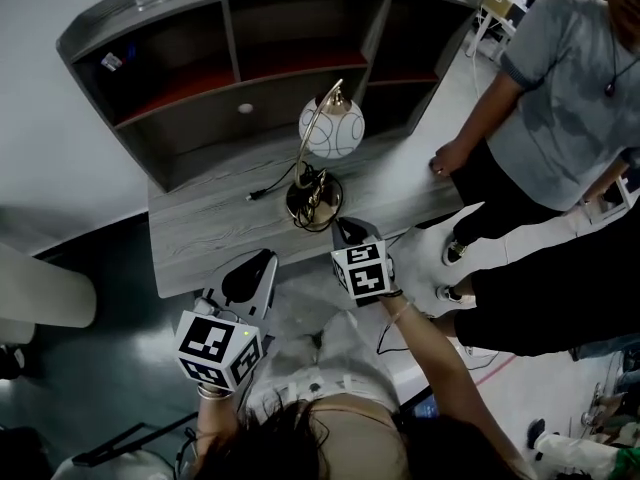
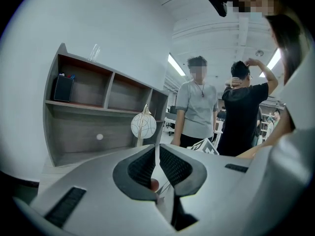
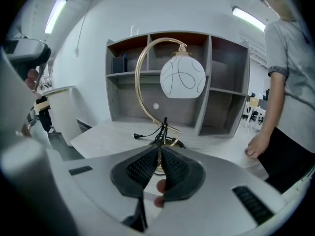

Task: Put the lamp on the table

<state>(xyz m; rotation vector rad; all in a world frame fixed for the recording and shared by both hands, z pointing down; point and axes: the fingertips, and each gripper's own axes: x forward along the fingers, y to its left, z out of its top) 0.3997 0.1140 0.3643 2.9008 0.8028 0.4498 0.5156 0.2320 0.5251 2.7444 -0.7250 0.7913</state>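
My left tongs (image 1: 262,260) hang off the table's near edge. In the left gripper view their jaws (image 2: 156,150) are closed to a hairline slit, with nothing between them. My right tongs (image 1: 346,230) are over the near edge of the table (image 1: 215,230). In the right gripper view their pads (image 3: 147,166) meet at the tips and hold nothing. They point at the lamp and stop just short of its base without touching it.

The lamp (image 1: 331,130) stands upright on the table, clear of both tongs. Its brass base (image 1: 314,204) is near the front edge, and the curved stem carries the white globe above it. The cord (image 1: 268,191) trails left across the top and its plug lies loose.

Behind the lamp, a shelf unit (image 1: 200,98) sits along the back of the table. At the right end, a person in a grey shirt rests a hand (image 1: 447,158) on the tabletop.
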